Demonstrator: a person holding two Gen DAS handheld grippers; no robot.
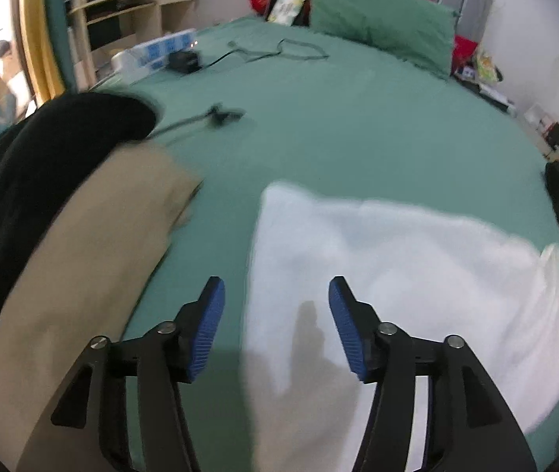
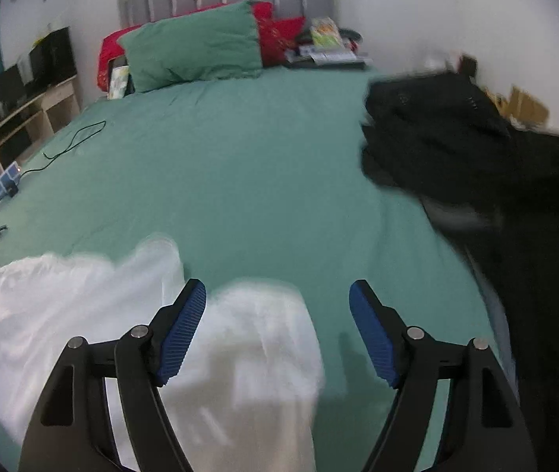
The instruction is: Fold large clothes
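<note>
Both grippers, left (image 1: 276,295) and right (image 2: 277,299), are spread wide and holding nothing. White garment (image 1: 397,259) lies on the near part of the green bed (image 1: 338,126), black clothes (image 2: 496,181) to its right

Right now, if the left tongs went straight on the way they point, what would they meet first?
Probably the white fabric garment lying on the green bedsheet; the open left tongs point down at its near edge, though depth is unclear.

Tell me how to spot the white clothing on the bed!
Find the big bed with the green sheet. At its near edge, below both grippers, lies the white garment. It is the only white cloth; the pile beside it is tan and black.
</note>
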